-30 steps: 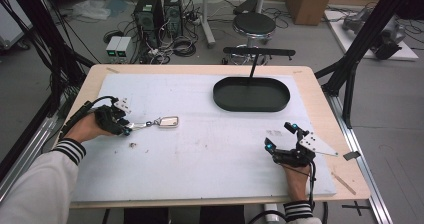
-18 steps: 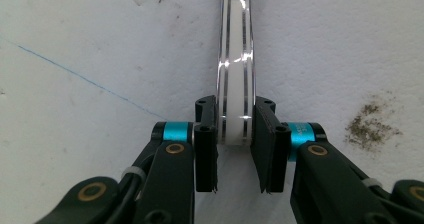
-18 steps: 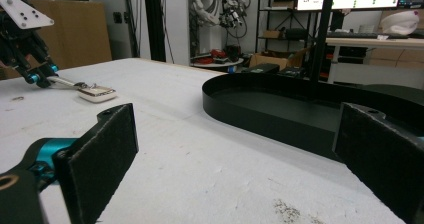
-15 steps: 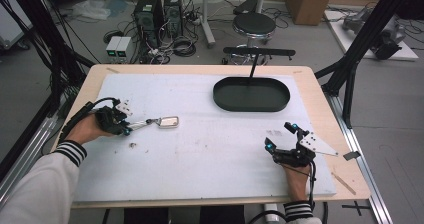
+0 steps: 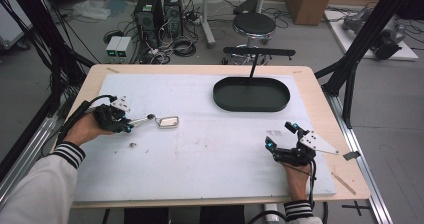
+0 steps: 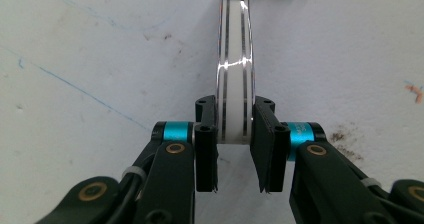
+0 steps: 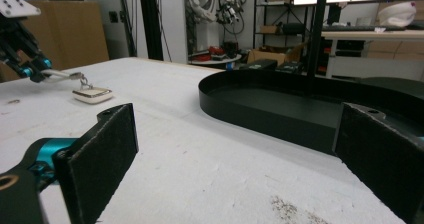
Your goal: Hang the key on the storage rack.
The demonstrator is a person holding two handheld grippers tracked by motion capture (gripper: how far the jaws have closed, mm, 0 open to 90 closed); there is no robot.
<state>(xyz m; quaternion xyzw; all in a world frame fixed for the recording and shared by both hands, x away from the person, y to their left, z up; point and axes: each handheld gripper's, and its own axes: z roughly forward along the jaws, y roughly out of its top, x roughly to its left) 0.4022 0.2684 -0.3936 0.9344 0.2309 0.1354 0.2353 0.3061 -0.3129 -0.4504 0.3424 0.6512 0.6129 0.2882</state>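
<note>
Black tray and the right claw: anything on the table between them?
Nothing. In the high view the white mat lies bare between the black tray and the right claw, apart from faint smudges.

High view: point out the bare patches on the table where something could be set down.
The widest free patch lies mid-table, between the key fob and the right gripper, below the black tray. Another strip runs along the near edge between the two forearms. The far left corner, behind the left gripper, is bare too. It is tightest around the left gripper, shut on the fob's metal strap.
</note>
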